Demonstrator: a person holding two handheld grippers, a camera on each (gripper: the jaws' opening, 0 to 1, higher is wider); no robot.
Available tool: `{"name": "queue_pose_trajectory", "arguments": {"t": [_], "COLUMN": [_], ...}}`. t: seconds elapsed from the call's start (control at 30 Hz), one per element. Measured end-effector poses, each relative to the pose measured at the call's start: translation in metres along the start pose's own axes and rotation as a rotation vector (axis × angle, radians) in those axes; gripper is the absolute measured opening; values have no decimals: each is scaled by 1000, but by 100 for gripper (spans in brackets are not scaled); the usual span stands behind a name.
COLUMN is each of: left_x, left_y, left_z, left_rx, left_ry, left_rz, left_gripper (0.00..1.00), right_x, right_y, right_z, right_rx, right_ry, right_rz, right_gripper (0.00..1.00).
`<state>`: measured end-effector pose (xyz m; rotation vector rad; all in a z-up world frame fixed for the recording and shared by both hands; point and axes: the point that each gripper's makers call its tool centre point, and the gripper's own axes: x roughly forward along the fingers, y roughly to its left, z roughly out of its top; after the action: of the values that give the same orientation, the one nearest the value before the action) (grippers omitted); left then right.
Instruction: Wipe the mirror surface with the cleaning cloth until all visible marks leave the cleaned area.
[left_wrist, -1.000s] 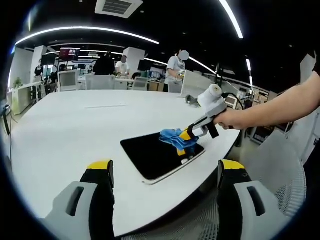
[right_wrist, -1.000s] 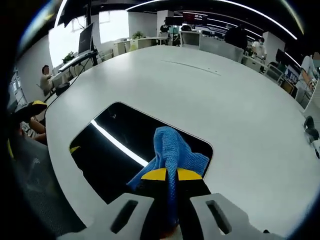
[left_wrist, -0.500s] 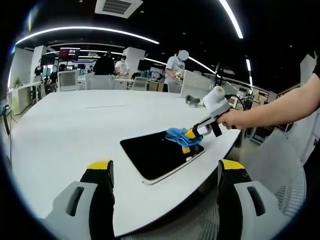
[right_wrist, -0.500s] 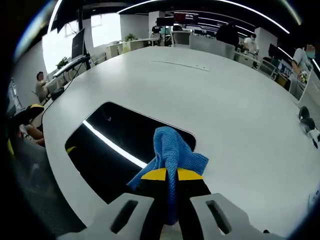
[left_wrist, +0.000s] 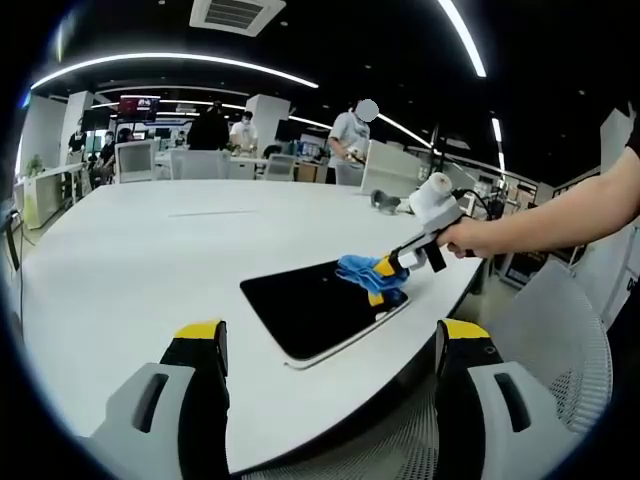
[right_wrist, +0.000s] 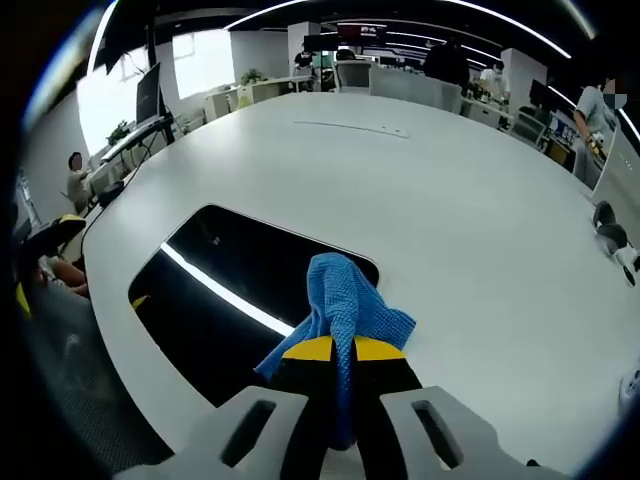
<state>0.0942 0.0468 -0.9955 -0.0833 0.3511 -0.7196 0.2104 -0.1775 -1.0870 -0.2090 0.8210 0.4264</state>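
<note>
Right gripper view shows my right tongs (right_wrist: 337, 350) pinched tight on the blue cloth (right_wrist: 345, 300), which sits at the mirror's (right_wrist: 225, 290) near right corner. The dark glass stretches away to the left and forward of the cloth, its long axis running toward the table (right_wrist: 420, 190) edge on that side, so my guess is the next stroke goes leftward. My left tongs (left_wrist: 330, 345) stand wide and empty, well back from the mirror; the right is plainly nearer.
</note>
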Motion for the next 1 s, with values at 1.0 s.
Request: {"name": "queue_pose_trajectory", "arguments": {"t": [1.0], "left_x": [-1], "left_y": [0], "left_z": [0], "left_rx": [0], "left_ry": [-3], "left_rz": [-1], "left_gripper": [83], "right_x": [-9], "right_y": [15], "right_z": [-10], "right_rx": [-108], "right_ry": [15], "right_rz": [24], "right_gripper": [0]}}
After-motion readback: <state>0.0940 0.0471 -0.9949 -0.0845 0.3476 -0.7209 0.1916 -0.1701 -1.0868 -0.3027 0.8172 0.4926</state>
